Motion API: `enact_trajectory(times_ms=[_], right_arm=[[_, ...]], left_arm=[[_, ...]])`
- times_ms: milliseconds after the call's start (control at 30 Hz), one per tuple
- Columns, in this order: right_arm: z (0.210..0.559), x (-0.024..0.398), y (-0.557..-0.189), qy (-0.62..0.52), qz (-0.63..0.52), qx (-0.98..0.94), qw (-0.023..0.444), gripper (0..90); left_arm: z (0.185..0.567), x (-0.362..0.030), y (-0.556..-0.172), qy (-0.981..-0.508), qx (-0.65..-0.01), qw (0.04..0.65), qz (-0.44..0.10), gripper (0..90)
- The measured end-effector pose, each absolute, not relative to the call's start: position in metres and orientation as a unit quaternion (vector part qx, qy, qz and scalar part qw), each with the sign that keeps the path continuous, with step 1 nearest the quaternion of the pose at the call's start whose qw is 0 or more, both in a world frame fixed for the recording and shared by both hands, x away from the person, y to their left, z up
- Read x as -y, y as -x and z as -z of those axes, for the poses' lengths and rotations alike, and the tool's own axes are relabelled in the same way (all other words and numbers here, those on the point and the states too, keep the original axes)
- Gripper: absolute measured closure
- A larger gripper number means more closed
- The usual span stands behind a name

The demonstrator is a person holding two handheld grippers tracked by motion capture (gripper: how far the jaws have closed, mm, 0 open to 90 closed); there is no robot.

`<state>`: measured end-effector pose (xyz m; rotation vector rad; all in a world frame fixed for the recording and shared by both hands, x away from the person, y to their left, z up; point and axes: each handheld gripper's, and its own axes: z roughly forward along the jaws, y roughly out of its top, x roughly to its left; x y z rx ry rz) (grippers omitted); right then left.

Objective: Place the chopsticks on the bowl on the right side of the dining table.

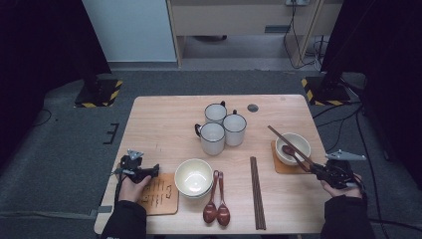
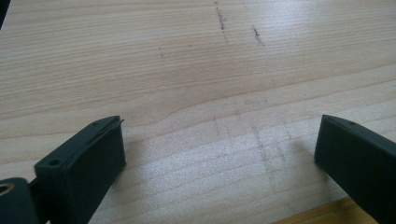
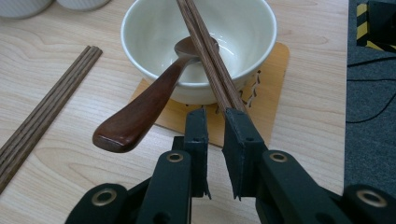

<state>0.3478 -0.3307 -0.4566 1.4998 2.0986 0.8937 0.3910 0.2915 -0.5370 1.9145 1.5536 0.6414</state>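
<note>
While the left tongs (image 1: 149, 172) rest at the lower left of the high view, by a wooden mat (image 1: 160, 195), their jaws stand wide apart over bare worktop (image 2: 196, 84), gripping nothing; a sliver of the mat's edge shows at the lower right of the left gripper view, the rest cut off. Moving right, a cream bowl (image 1: 193, 177), two dark spoons (image 1: 216, 206) and a loose pair of chopsticks (image 1: 257, 194) lie along the near edge, with three white mugs (image 1: 221, 128) behind them. At the right, the right tongs (image 3: 215, 116) are clenched on the near end of a second chopstick pair (image 3: 205, 51). Its long axis runs from the tongs up toward the upper left of the high view, crossing over a white bowl (image 3: 140, 28) on an orange mat (image 3: 271, 74). A spoon (image 3: 140, 109) leans in that bowl, its scoop partly hidden beneath the chopsticks, handle jutting over the rim toward the lower left of the right gripper view. The chopsticks' far tips are cut off there.
</note>
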Motion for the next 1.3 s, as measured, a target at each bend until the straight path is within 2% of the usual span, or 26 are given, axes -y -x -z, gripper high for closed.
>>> enact_trajectory(times_ms=[1300], right_arm=[[0.4596,0.3380,-0.3489,-0.550,-0.319,-0.742,0.215,77.0]], left_arm=[[0.5370,-0.2915,-0.3910,-0.719,-0.583,0.293,-0.241,0.8]])
